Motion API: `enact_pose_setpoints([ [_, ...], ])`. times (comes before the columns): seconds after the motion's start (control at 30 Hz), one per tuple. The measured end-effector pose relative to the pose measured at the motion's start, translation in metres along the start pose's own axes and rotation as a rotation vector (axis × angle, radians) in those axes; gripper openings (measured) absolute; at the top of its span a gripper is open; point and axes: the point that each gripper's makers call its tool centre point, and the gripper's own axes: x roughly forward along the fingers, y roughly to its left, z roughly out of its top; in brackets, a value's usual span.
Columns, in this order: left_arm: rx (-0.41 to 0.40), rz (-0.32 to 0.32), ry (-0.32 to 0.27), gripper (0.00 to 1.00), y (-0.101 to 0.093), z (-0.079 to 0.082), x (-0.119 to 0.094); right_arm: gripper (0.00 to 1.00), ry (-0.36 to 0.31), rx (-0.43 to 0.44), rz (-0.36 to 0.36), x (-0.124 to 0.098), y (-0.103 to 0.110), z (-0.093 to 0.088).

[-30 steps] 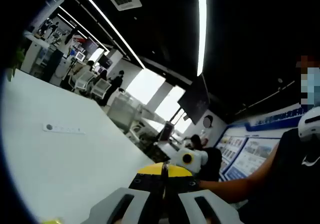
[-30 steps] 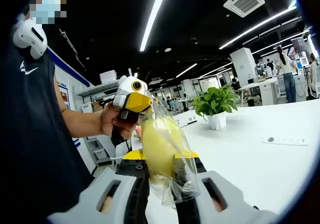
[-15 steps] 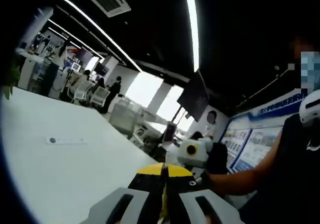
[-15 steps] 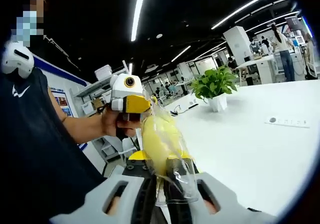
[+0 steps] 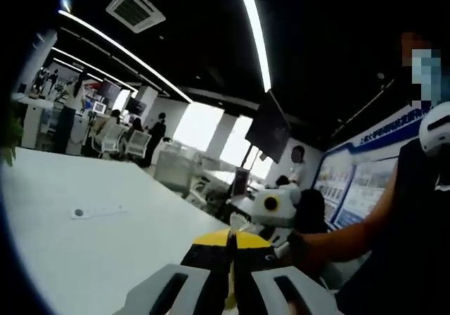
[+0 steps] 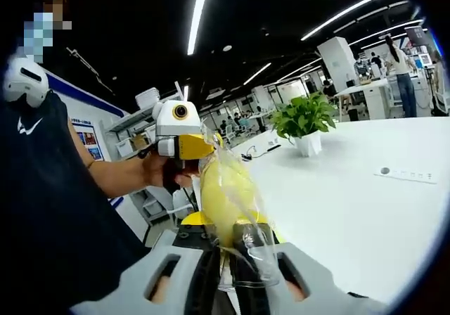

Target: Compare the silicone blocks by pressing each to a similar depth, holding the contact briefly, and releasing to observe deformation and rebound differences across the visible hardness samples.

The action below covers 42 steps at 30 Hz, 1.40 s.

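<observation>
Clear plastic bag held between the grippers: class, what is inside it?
Inside the clear plastic bag sits a pale yellow block. Its lower end is hidden between the right gripper's jaws.

Each tool is built alike: two pale grey fingers with dark oblong slots, rising from a black base capped by a yellow plate. The left tool point(image 5: 230, 287) and the right tool point(image 6: 232, 276) both show this. Behind the tools, the person point(image 6: 42, 209) wears a dark sleeveless top with a small white mark on the chest.
</observation>
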Motion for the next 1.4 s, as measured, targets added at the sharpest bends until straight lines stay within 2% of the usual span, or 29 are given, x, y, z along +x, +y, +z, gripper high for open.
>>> enact_pose_setpoints([
  [0.2,0.034,0.001,-0.001,0.0,0.002,-0.001,-0.002,0.0,0.011,0.002,0.009,0.002,0.004,-0.001],
  [0.3,0.037,0.009,0.01,0.0,0.003,-0.004,-0.003,0.0,0.038,0.002,0.009,0.002,0.006,-0.004],
  [0.47,-0.023,0.015,0.017,0.0,0.008,-0.006,-0.004,0.0,0.039,0.014,-0.002,0.004,0.004,-0.006],
  [0.63,-0.008,0.028,0.028,0.0,0.012,-0.009,-0.002,0.0,0.037,0.032,-0.009,0.005,0.003,-0.009],
  [0.7,0.029,0.035,0.043,0.0,0.015,-0.012,-0.002,0.0,0.044,0.042,-0.01,0.005,0.002,-0.011],
  [0.83,-0.016,0.041,0.044,0.0,0.019,-0.013,-0.004,0.0,0.054,0.042,-0.018,0.007,0.002,-0.012],
  [1.0,0.012,0.06,0.04,0.0,0.019,-0.011,-0.005,0.0,0.054,0.041,-0.025,0.008,-0.003,-0.01],
  [1.1,-0.011,0.063,0.045,0.0,0.02,-0.011,-0.006,0.0,0.06,0.039,-0.011,0.009,-0.002,-0.011],
  [1.27,0.046,0.09,0.074,0.0,0.021,-0.016,-0.003,0.0,0.072,0.049,-0.021,0.01,-0.007,-0.015],
  [1.4,0.039,0.111,0.075,0.0,0.025,-0.017,-0.003,0.0,0.075,0.051,-0.021,0.009,-0.009,-0.015],
])
